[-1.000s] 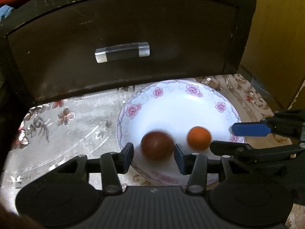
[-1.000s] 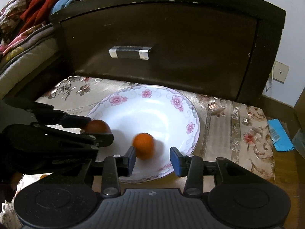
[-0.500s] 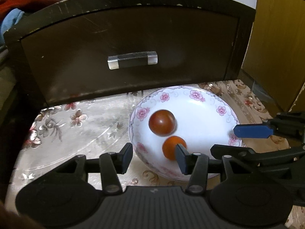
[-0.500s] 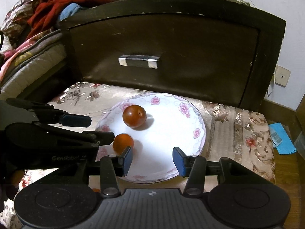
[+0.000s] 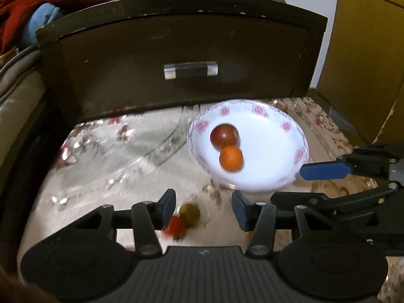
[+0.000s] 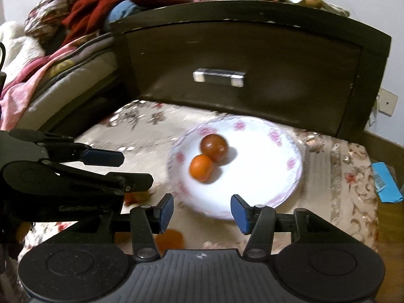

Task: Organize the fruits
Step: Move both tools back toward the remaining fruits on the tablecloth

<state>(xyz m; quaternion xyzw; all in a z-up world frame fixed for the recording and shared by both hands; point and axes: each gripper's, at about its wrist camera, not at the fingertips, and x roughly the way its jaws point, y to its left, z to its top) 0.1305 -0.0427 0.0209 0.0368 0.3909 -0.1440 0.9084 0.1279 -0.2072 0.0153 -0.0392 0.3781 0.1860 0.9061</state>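
A white plate (image 5: pixel 275 136) with pink flowers around its rim is sitting right of centre in the left wrist view and at centre in the right wrist view (image 6: pixel 265 174), resting on a floral tablecloth (image 5: pixel 113 161). It is holding two fruits that are touching each other: a dark red fruit (image 5: pixel 224 135) lying toward the upper left of the plate, and an orange fruit (image 5: pixel 231 158) lying just below it. In the right wrist view the dark red fruit (image 6: pixel 214 147) is sitting up and to the right of the orange fruit (image 6: pixel 201 168).

The left gripper (image 5: pixel 203 208) is hanging at the bottom of its frame with fingers spread wide, gripping nothing. Between them, off the plate, a blurred olive-green fruit (image 5: pixel 190 214) and a red fruit (image 5: pixel 175 226) are lying together on the cloth.

The right gripper (image 6: pixel 202 210) is also standing wide apart and empty, with the plate's near rim just above it. Another orange fruit (image 6: pixel 169 240) is lying on the cloth by its left finger.

A dark wooden drawer front (image 5: pixel 181 60) with a silver handle (image 5: pixel 190 70) is filling the upper part of both frames.
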